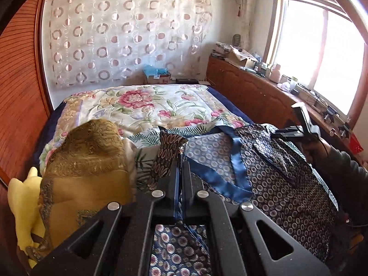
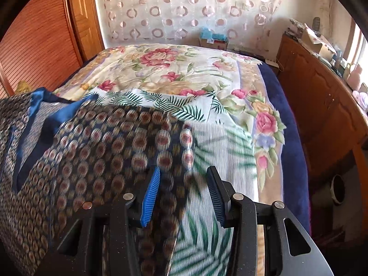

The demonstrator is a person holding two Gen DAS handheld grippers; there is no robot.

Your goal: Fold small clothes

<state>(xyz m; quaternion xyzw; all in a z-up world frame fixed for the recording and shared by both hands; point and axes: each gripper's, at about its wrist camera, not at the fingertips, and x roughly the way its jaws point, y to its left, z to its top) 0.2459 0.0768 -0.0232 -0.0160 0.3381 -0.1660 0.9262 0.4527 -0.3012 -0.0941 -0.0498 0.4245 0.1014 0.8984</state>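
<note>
A dark blue garment (image 1: 283, 184) with a ring pattern and shiny blue trim lies spread on the bed. My left gripper (image 1: 181, 161) is shut on a fold of it, and a flap of the cloth sticks up past the fingertips. In the right wrist view the same garment (image 2: 96, 151) looks blurred and covers the left half of the picture. My right gripper (image 2: 184, 170) stands open over its right edge; the blue pads (image 2: 150, 195) are well apart and press on nothing. A white cloth with a palm-leaf print (image 2: 214, 151) lies under the garment.
A floral quilt (image 1: 147, 105) covers the bed. A golden-brown garment (image 1: 85, 161) and a yellow cloth (image 1: 23, 207) are heaped at the left. A wooden cabinet (image 1: 253, 92) with clutter runs along the right under a window. A person's sleeve (image 1: 340, 168) comes in from the right.
</note>
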